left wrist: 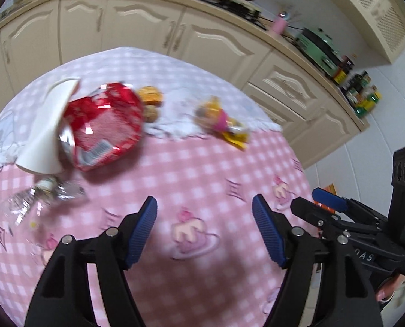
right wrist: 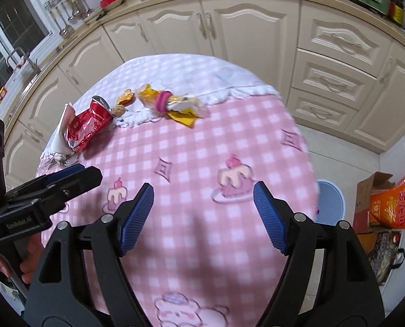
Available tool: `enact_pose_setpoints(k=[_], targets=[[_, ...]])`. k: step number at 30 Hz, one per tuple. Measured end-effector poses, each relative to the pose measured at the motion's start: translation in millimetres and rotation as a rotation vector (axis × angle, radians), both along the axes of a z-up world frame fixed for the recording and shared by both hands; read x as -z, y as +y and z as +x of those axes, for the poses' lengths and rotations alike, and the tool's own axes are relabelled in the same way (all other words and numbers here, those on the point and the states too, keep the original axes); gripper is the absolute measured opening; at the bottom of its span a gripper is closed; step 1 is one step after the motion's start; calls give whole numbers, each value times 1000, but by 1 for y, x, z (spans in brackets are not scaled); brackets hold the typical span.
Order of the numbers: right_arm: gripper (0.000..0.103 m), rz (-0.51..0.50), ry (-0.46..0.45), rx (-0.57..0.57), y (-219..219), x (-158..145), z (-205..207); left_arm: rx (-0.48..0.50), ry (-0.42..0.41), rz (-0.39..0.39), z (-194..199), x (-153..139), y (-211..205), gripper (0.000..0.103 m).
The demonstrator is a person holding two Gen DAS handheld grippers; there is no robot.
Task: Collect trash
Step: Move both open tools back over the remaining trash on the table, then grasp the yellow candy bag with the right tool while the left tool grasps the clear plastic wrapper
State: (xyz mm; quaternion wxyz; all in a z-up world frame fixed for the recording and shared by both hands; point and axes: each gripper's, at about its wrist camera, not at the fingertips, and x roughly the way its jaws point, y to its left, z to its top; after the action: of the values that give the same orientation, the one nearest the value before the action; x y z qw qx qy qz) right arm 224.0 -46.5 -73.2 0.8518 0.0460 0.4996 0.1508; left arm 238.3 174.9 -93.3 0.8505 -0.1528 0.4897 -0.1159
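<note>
Trash lies ahead and to my left, nearer my left hand-held gripper (left wrist: 204, 231).

Both hand-held grippers, the right (right wrist: 203, 218) too, gape wide and empty; the red snack bag (left wrist: 104, 125), long axis slanting away, rests on the desk (left wrist: 202, 179).

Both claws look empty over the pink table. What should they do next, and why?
Probably move the left gripper forward to the red bag. Its jaws stand open with nothing between them, and the bag is the nearest large piece of trash on the table. The right gripper is open and empty too.
</note>
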Motion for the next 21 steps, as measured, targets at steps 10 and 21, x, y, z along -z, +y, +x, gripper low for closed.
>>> enact_pose_setpoints(k=[10,21], targets=[[75,-72,37,-99,52,9,69,-36,61,-32,44,6,37,75],[81,-110,29,-150,83,21,122,-80,65,-86,59,-6,63,75]])
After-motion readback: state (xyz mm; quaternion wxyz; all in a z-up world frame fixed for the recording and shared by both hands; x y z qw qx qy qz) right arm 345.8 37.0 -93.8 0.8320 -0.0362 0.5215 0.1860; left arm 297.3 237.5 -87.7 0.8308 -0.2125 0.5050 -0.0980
